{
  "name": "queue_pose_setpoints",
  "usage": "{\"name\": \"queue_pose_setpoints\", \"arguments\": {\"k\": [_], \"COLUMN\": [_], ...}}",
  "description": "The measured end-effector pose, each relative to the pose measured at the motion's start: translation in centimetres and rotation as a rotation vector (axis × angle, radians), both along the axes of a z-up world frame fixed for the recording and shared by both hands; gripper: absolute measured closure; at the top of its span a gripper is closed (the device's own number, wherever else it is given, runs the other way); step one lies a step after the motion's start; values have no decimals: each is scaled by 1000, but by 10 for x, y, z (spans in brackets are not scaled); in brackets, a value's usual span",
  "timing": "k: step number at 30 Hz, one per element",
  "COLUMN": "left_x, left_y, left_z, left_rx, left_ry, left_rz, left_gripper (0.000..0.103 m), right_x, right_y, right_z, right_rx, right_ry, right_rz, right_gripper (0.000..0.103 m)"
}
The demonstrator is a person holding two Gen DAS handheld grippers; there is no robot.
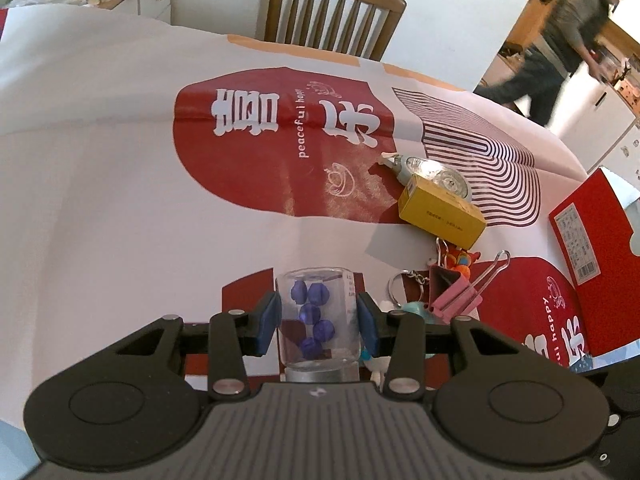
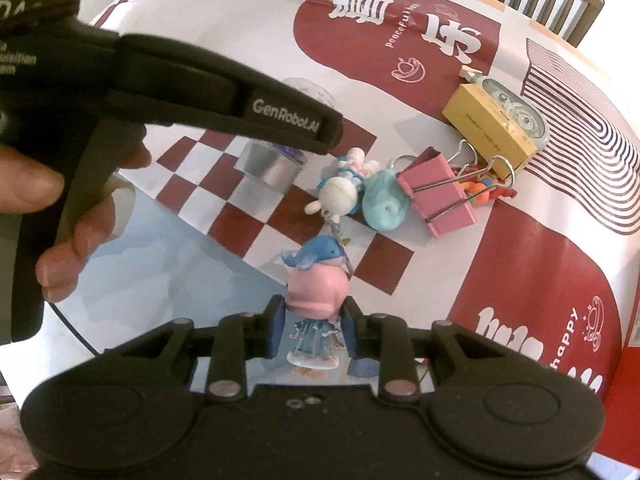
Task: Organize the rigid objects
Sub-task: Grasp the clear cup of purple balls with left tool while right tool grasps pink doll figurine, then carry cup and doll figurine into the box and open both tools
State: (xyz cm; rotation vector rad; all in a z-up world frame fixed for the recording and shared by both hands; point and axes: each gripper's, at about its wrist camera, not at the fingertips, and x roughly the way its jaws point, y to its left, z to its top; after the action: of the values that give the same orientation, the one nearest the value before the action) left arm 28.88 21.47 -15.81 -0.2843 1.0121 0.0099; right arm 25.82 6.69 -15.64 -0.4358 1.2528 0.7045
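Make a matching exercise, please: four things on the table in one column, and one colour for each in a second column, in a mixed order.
Things:
1. box
2. binder clip
3. beads in the jar
4. whale head of the figurine

Colours:
A. pink
B. blue
C. yellow
D. purple

Pairs: 1-C, 2-A, 3-D, 4-B
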Motion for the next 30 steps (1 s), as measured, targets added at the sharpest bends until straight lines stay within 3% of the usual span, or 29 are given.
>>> {"name": "queue_pose_setpoints", "arguments": {"k": [15,30], "left_x": [-38,-72], "left_y": [-10,-48], "left_z": [25,63], "left_rx": [22,39], "left_ry": [4,-35], "left_rz": [24,21], "left_gripper": [63,63], "right_x": [-22,-27], "right_y": [-25,-110], "right_z": [39,79], "right_rx": [56,91], "right_ry": [-22,-81], "right_rz": [0,-68], "right_gripper": [75,75]}}
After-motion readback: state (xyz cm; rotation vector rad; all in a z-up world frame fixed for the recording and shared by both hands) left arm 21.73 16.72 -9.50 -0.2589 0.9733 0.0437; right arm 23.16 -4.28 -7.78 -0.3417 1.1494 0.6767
